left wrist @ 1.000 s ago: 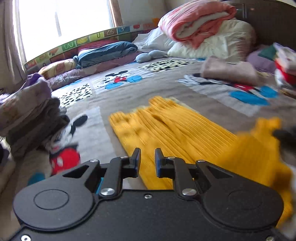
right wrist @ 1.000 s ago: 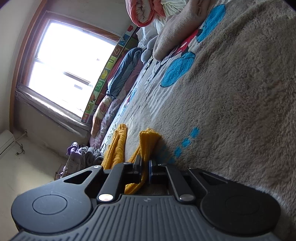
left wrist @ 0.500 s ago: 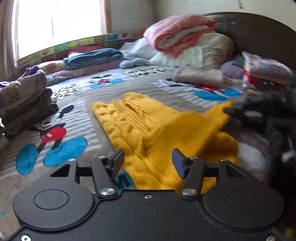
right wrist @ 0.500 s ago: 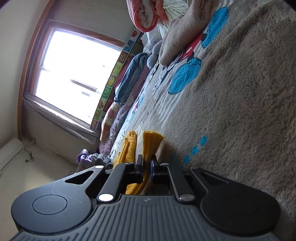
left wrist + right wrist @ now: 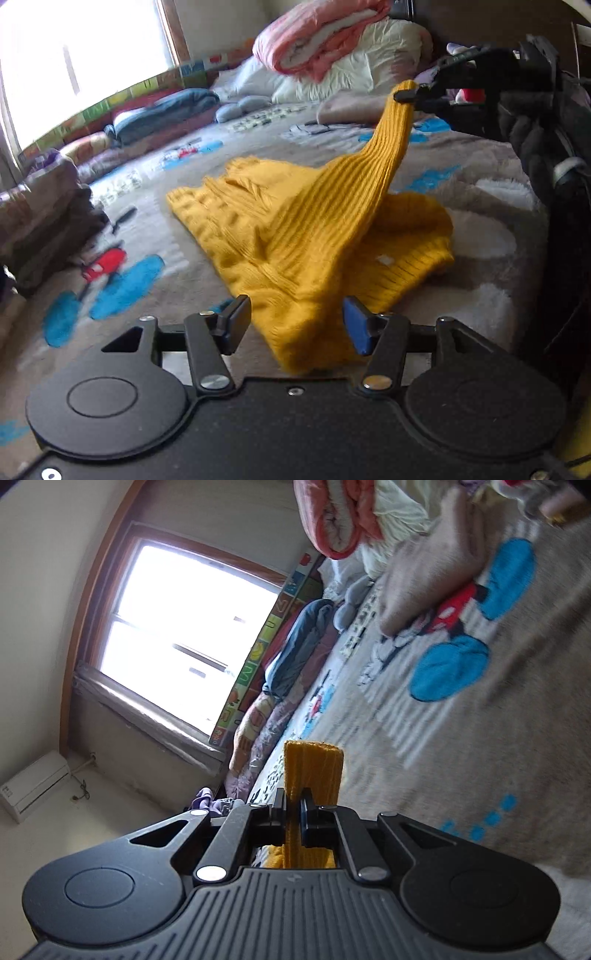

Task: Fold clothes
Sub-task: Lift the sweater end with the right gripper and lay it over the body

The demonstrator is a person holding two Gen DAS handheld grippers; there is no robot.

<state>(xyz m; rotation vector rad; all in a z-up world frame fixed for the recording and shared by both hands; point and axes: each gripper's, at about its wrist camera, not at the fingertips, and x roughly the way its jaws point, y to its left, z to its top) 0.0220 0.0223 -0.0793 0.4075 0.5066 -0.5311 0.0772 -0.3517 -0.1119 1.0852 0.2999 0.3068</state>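
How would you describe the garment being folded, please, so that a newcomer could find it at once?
Start at the grey cartoon-print blanket covering the bed, and look at its middle. There lies a mustard-yellow ribbed knit sweater, with one cuff lifted by the right claw and its near edge between the open left claw. It is the only yellow garment there; the neighbouring piles are purple, pink and blue.

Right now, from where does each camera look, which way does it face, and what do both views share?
Left wrist: sits on the open left gripper, facing down across the bed at the yellow sweater; the right gripper and a gloved hand show.
Right wrist: sits on the right gripper, rolled sideways, facing the window; its jaws pinch the sweater's cuff.
Shared: sweater, cartoon blanket, pink quilt.
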